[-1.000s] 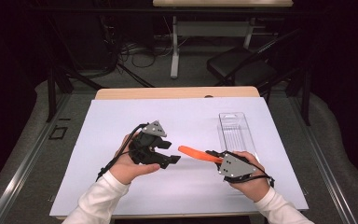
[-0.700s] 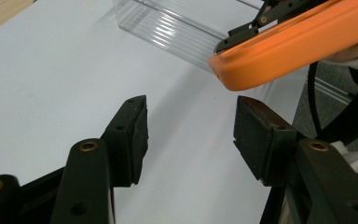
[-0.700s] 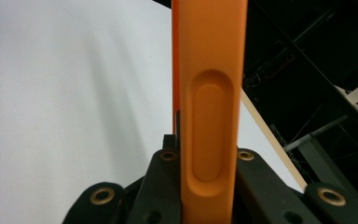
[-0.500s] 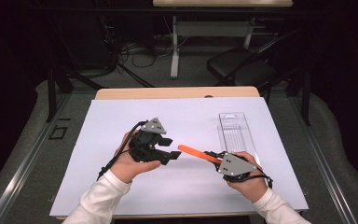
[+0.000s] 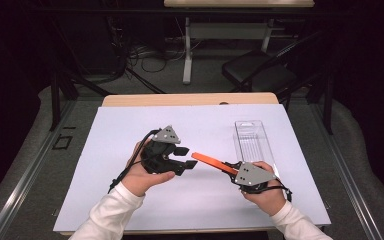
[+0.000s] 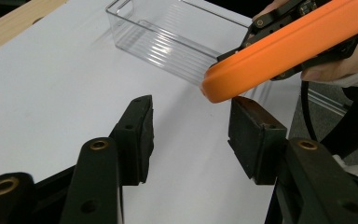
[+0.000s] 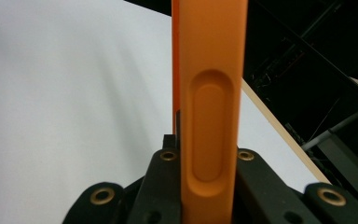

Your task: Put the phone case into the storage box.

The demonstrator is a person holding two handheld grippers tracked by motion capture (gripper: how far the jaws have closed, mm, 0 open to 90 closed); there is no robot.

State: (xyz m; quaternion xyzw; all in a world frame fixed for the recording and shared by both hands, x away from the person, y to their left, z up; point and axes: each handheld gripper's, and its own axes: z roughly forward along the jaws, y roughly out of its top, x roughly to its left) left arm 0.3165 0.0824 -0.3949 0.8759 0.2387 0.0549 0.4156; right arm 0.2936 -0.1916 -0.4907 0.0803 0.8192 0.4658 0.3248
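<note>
- Between the earlier frame and this one, the long flat orange plastic handle (image 5: 214, 163) swung a little, its free tip ending just beside the left gripper (image 5: 186, 157), whose jaws had just been closing.
- Those 2 jaws stood part open; in the left gripper view the handle's rounded tip (image 6: 279, 51) hovered just above the right-hand pad (image 6: 254, 135), not yet between the pads, nothing pressed.
- The right gripper (image 5: 234, 171) was clamped on the handle's other end, the bar rising straight out of its jaws (image 7: 209, 107).
- The handle hung in the air over the white paper sheet (image 5: 130, 125), well apart from the clear ribbed plastic tray (image 5: 252, 140).
- For a clean handover, the tip should probably sink squarely between the pads before the left jaws shut.
- The right grip should likely hold until the left one bites, or the bar could tip.
</note>
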